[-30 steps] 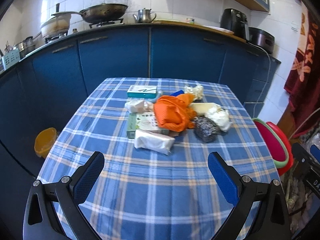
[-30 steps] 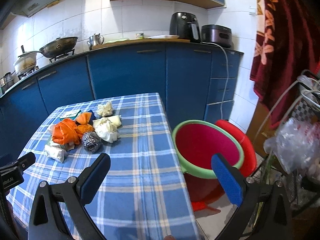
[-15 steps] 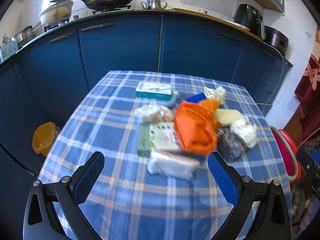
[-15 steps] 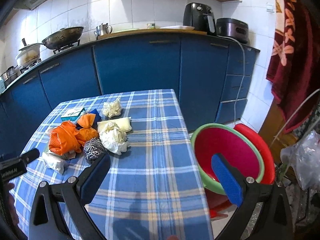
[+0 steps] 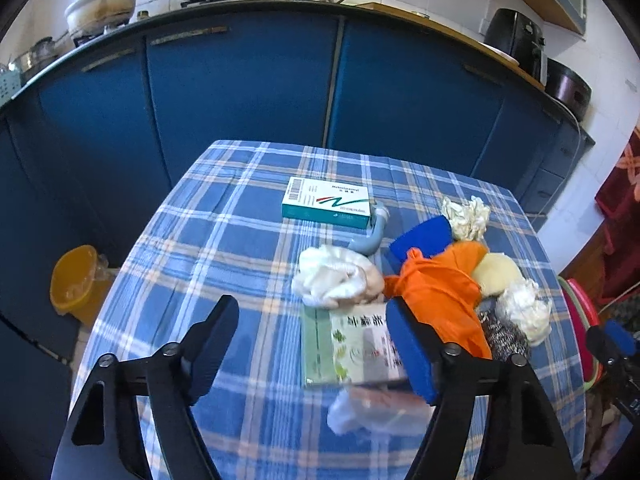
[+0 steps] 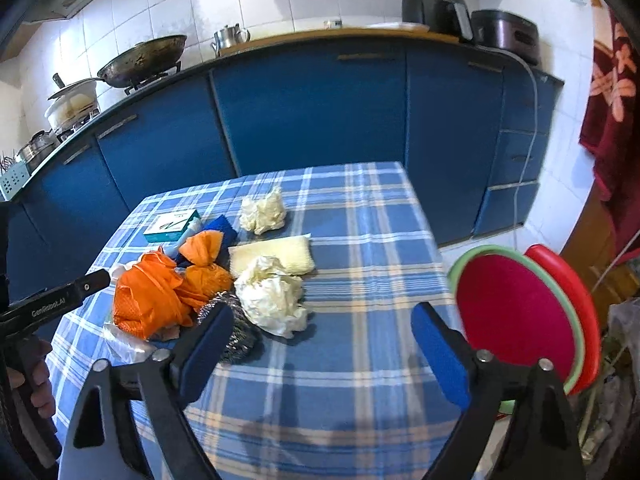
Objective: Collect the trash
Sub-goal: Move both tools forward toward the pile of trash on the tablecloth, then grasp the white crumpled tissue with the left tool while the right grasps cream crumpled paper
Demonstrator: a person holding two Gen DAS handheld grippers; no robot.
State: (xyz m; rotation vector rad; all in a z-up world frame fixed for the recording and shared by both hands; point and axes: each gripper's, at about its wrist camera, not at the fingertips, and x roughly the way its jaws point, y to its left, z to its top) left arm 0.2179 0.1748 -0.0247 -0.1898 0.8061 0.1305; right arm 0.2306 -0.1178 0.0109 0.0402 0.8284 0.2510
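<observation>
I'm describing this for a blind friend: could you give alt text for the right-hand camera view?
The right gripper, its empty jaws closing, hangs over a blue checked table near a steel scourer, crumpled white paper and an orange bag. A red basin stands beside the table.

white wad (image 5: 376, 408) blurred, scourer (image 5: 506, 336) part hidden

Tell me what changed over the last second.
Both grippers moved in toward the trash pile, which now looks larger. The left gripper and right gripper are closing, pressing on nothing yet. The orange bag, steel scourer and crumpled paper lie unmoved.
</observation>
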